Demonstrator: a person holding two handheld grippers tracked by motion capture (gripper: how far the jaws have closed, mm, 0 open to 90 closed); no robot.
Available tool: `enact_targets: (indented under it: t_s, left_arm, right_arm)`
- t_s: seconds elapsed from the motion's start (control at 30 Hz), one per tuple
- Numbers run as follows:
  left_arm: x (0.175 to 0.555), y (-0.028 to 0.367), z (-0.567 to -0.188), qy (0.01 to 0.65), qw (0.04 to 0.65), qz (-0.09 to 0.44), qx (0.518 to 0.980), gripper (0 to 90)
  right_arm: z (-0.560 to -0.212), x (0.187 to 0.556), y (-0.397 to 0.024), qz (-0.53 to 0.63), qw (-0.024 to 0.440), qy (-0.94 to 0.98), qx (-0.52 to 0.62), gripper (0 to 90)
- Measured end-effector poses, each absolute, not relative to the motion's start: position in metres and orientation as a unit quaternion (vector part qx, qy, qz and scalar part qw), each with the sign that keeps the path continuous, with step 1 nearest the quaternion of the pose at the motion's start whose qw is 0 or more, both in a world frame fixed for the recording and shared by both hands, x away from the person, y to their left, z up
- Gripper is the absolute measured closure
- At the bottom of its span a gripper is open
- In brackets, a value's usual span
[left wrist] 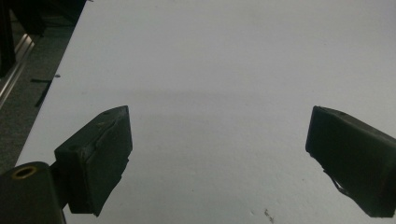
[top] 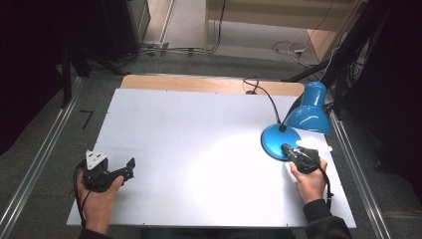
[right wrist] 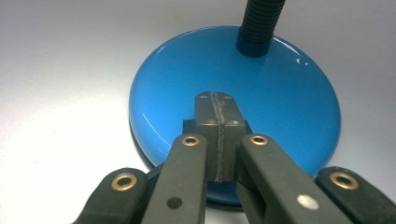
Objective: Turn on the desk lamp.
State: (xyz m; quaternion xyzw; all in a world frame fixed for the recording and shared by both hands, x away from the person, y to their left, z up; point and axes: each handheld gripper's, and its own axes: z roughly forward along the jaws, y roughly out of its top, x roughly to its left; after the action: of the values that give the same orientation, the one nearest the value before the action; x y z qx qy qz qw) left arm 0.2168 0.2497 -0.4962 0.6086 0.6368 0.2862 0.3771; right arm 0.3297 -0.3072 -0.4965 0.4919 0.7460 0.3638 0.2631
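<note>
The white rectangular tabletop (top: 199,149) lies mostly bare, with wide open room across its middle and left; metal rails (top: 35,164) run along both long sides. The blue desk lamp with a round glossy base (top: 280,141) stands near the right edge, its black flexible neck (top: 272,107) rising from the far side of the base and arching right, so the blue shade (top: 309,112) faces down toward the right rail. The right gripper (right wrist: 218,109) rests its tips on the near part of the base, jaws pressed together with nothing between them. The left gripper (left wrist: 219,140) hovers near the front left corner, jaws spread wide over bare surface.
</note>
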Motion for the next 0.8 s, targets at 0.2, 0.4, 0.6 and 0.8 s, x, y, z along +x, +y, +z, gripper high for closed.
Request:
enact_targets:
  t_s: [0.2,0.4,0.6,0.8]
  left_arm:
    - [0.2168,0.2504,-0.4965,0.637,0.378,0.286,0.608,7.6]
    - [0.2168,0.25,-0.4964,0.637,0.378,0.286,0.608,7.5]
    - [0.2168,0.2503,-0.4961,0.636,0.379,0.285,0.609,7.5]
    - [0.2167,0.2506,-0.496,0.636,0.38,0.286,0.608,7.5]
  right_arm:
    - [-0.4964,0.3299,-0.3077,0.365,0.261,0.745,0.494,88.1]
    - [-0.4965,0.3303,-0.3086,0.369,0.257,0.743,0.496,87.8]
    - [-0.4962,0.3304,-0.3099,0.383,0.237,0.739,0.501,78.1]
    - [-0.4946,0.3293,-0.3112,0.387,0.224,0.734,0.511,64.5]
